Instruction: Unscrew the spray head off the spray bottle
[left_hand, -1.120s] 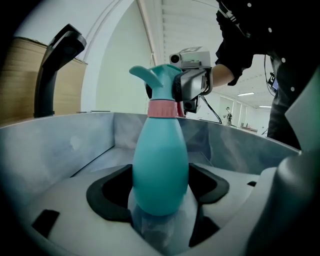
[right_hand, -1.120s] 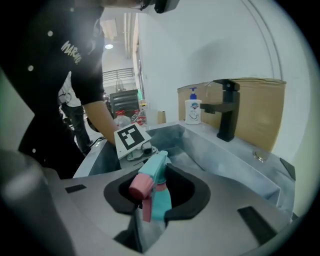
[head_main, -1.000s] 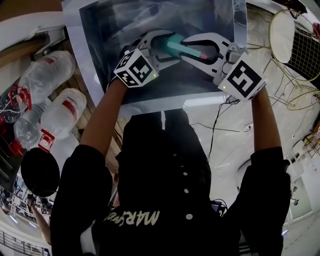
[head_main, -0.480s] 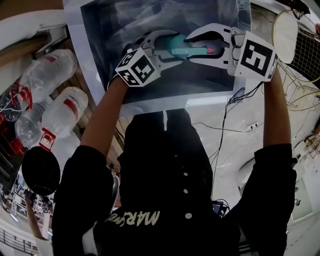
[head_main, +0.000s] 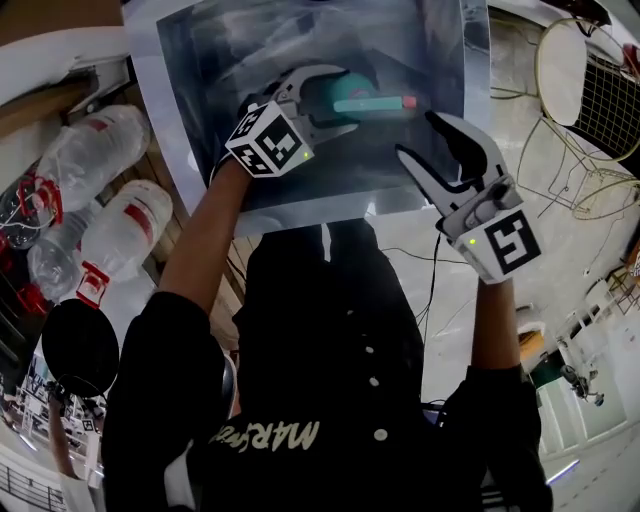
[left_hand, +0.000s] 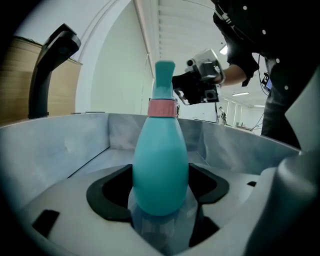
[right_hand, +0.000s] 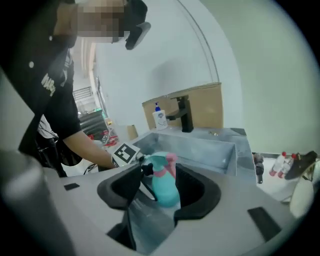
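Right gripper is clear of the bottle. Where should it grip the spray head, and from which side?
Grip the spray head above the pink collar, coming in from its free end: the left gripper clamps the bottle body, leaving only that narrow end exposed.

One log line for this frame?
left gripper: shut on spray bottle over sink | right gripper: jaws just been opening, empty, clear of spray head | spray head: on spray bottle
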